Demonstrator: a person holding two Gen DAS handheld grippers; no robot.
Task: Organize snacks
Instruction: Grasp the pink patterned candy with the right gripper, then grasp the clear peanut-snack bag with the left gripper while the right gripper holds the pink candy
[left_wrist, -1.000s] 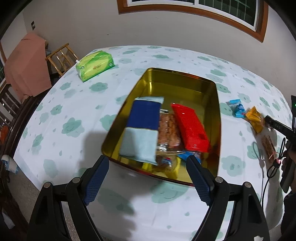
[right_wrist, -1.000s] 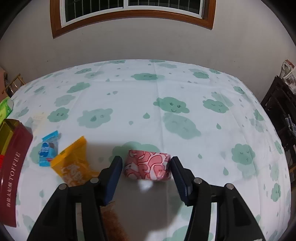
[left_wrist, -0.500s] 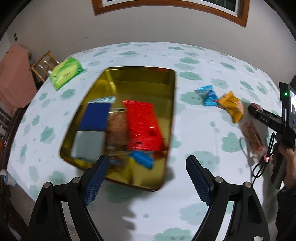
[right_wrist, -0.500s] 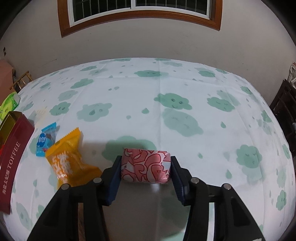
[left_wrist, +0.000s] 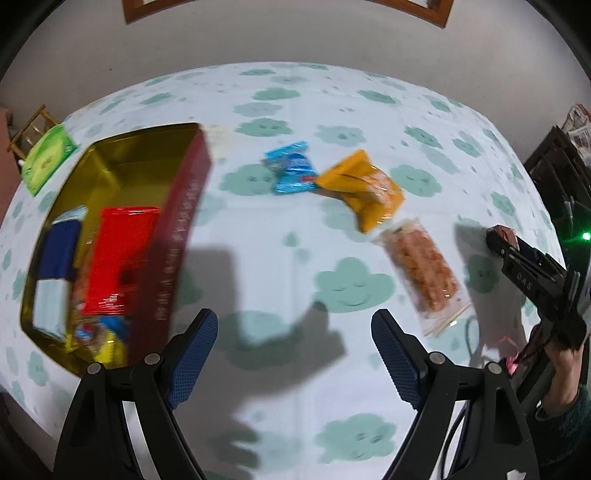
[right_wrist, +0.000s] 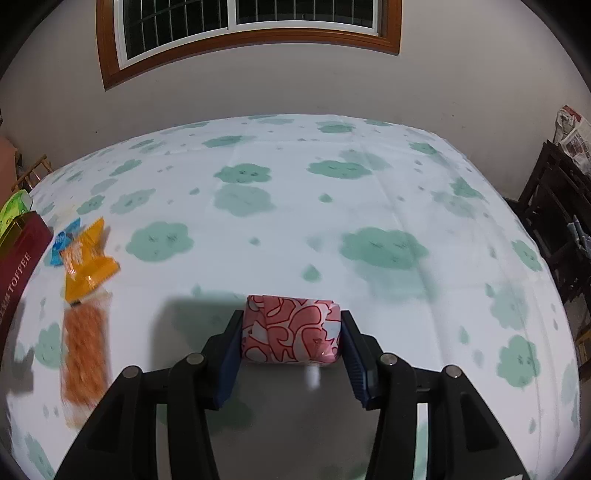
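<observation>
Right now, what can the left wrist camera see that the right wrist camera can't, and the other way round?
Only the left wrist view looks into the gold tin, showing the red packet and blue packet inside. Only the right wrist view shows the window and the pink patterned snack pressed between the right gripper fingers. Both show the orange packet, the small blue packet and the clear packet on the cloud-print tablecloth.

A plain pale wall (right_wrist: 295, 85) is seen behind the desk (right_wrist: 369, 192), which is covered by a white cloth printed with green clouds. A wood-framed window (right_wrist: 243, 33) with bars is set high in that wall. Dark wooden furniture (right_wrist: 554, 221) is placed at the right, and hard shadows are cast on the cloth.
</observation>
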